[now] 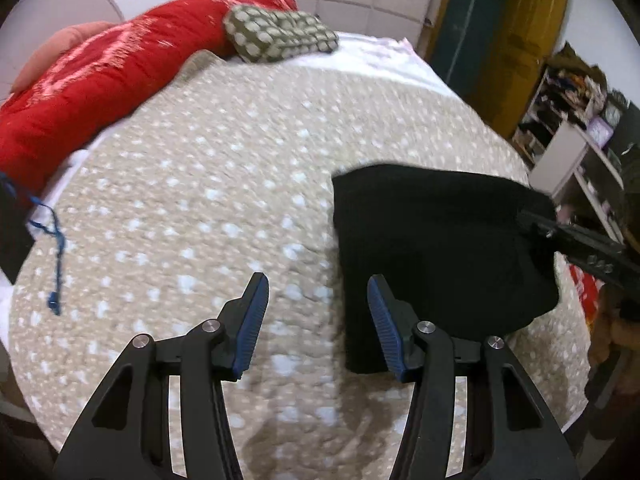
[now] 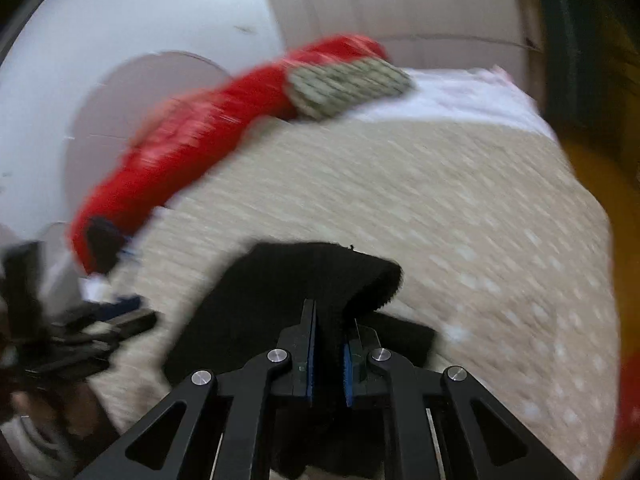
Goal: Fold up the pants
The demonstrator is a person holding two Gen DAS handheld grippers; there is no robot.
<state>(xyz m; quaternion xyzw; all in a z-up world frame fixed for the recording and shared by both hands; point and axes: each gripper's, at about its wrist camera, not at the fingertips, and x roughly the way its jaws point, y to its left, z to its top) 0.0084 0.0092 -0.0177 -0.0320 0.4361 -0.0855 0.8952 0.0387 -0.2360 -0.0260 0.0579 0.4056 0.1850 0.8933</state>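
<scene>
The black pants lie folded into a thick block on the right side of the beige spotted bedspread. My left gripper hovers open over the cover; its right finger is at the pants' left edge and nothing is between the pads. My right gripper is shut on a raised fold of the pants, with black cloth pinched between its blue pads. In the left wrist view that right gripper comes in from the right at the pants' far corner. The left gripper appears blurred at the left of the right wrist view.
A red quilt and a green patterned pillow lie along the bed's far edge. A blue cord trails on the left. Cluttered white shelves and a yellow door stand beyond the bed's right side.
</scene>
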